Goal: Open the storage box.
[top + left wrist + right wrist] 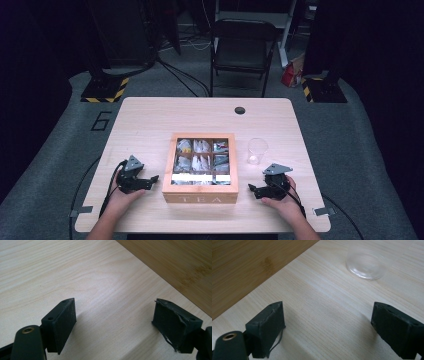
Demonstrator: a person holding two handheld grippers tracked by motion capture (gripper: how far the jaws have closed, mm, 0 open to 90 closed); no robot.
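Observation:
A wooden tea box (205,167) with a glass-paned lid sits closed at the middle of the table; several tea bags show through the panes. A clear plastic cup (257,151) stands upright just right of the box; its base (365,264) shows in the right gripper view. My left gripper (152,181) rests on the table left of the box, jaws open, nothing between them; the box's side wall (175,267) lies ahead of it. My right gripper (254,190) rests right of the box, open and empty, with the box wall (249,267) to its left.
The light wooden table (150,120) has a dark round hole (240,110) near its far edge. A black folding chair (243,50) stands beyond the table. Cables trail from both grippers over the front edge.

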